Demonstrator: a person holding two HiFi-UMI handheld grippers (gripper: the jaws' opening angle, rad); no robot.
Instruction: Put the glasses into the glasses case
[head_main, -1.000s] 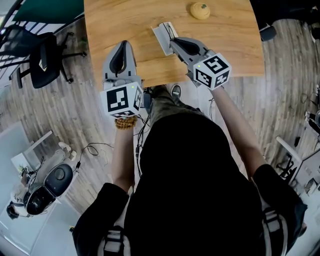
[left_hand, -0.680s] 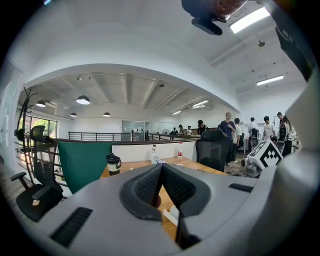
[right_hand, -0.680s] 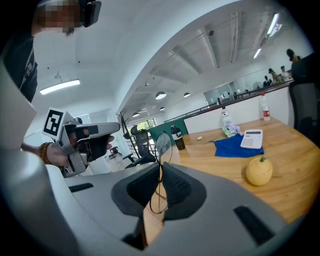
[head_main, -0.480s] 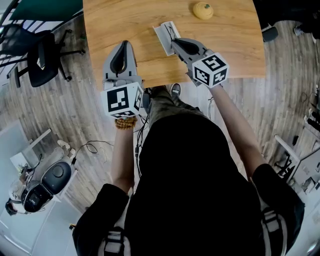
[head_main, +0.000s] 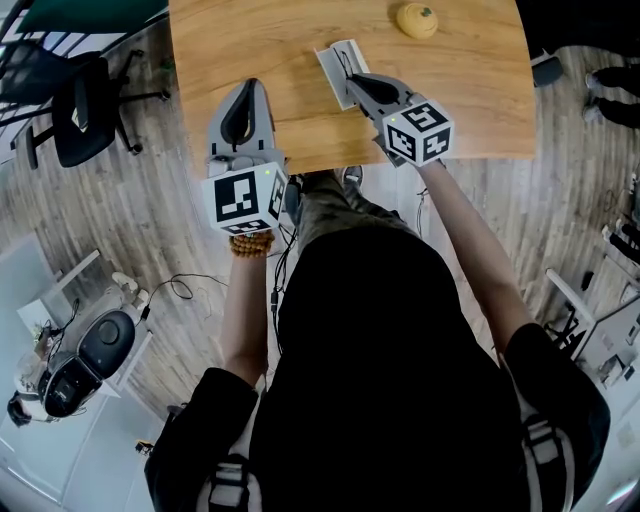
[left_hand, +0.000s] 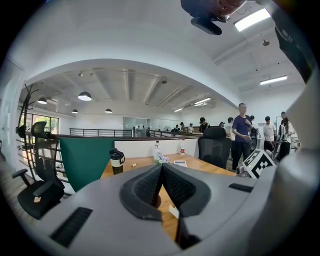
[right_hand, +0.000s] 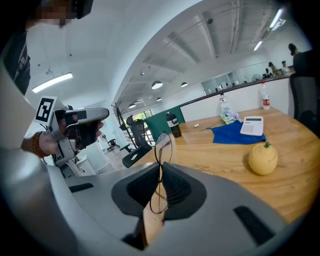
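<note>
The right gripper (head_main: 352, 80) has its jaws clamped on the glasses (right_hand: 163, 145), thin wire rims with round lenses, held on edge just over the grey glasses case (head_main: 331, 62) near the middle of the bench (head_main: 470, 100). The left gripper (head_main: 245, 92) hangs over the bench's near left edge, jaws pressed together on nothing. Its cube (head_main: 243, 198) bears a black-and-white square marker.

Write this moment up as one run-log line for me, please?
phase: glasses held | right gripper: shut on glasses, above glasses case on table | left gripper: shut, empty | glasses not yet in case
</note>
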